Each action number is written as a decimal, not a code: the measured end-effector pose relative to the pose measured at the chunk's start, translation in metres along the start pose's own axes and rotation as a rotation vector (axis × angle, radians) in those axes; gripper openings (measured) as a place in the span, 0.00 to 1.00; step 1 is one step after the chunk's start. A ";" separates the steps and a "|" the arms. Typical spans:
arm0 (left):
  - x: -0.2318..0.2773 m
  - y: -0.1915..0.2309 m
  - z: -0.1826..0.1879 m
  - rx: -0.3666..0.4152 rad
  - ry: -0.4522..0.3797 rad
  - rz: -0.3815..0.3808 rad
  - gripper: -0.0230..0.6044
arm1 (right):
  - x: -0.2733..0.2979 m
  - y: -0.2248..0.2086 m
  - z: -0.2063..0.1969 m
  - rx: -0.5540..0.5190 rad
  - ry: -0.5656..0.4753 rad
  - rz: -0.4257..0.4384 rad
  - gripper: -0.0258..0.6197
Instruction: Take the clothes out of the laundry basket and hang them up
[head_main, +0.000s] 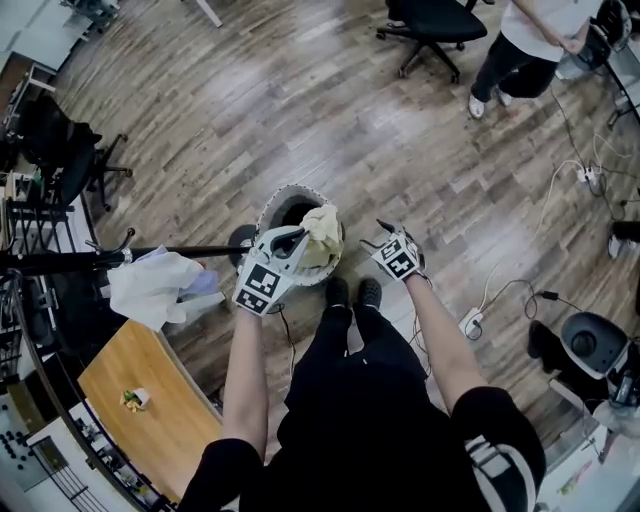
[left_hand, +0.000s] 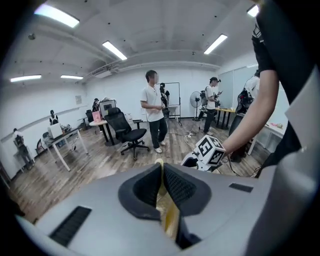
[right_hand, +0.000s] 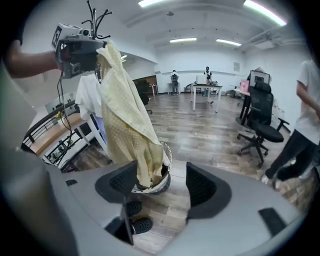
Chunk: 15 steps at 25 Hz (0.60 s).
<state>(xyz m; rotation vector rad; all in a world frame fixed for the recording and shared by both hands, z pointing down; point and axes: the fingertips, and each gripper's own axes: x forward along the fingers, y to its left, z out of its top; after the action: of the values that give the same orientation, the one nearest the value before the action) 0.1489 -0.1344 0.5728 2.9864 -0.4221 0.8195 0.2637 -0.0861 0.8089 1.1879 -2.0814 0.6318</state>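
Observation:
A pale yellow cloth (head_main: 322, 235) hangs from my left gripper (head_main: 300, 236), which is shut on its top edge above the round white laundry basket (head_main: 277, 201). In the left gripper view a strip of the cloth (left_hand: 170, 216) is pinched between the closed pads. The right gripper view shows the cloth (right_hand: 127, 120) draping from the raised left gripper (right_hand: 80, 50) down to the basket (right_hand: 165, 175). My right gripper (head_main: 386, 233) stands open to the right of the basket, with wide jaws (right_hand: 162, 185) and nothing pressed between its pads.
White and lilac clothes (head_main: 152, 285) hang on a black rack pole (head_main: 60, 260) at the left. A wooden table (head_main: 140, 400) lies below it. Cables and a power strip (head_main: 470, 321) are on the floor at the right. An office chair (head_main: 430, 22) and a person (head_main: 530, 45) are far off.

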 end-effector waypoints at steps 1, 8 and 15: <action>-0.009 0.000 0.012 0.015 -0.015 0.003 0.09 | 0.000 0.001 0.009 -0.014 -0.011 0.016 0.55; -0.060 0.004 0.078 0.095 -0.110 0.035 0.09 | 0.009 0.029 0.054 -0.182 -0.031 0.133 0.61; -0.092 -0.011 0.107 0.124 -0.169 0.021 0.09 | 0.038 0.047 0.101 -0.307 -0.044 0.155 0.65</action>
<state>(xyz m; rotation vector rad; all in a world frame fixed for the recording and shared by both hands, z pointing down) 0.1296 -0.1095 0.4350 3.1858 -0.4223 0.6180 0.1781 -0.1532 0.7651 0.8811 -2.2260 0.3396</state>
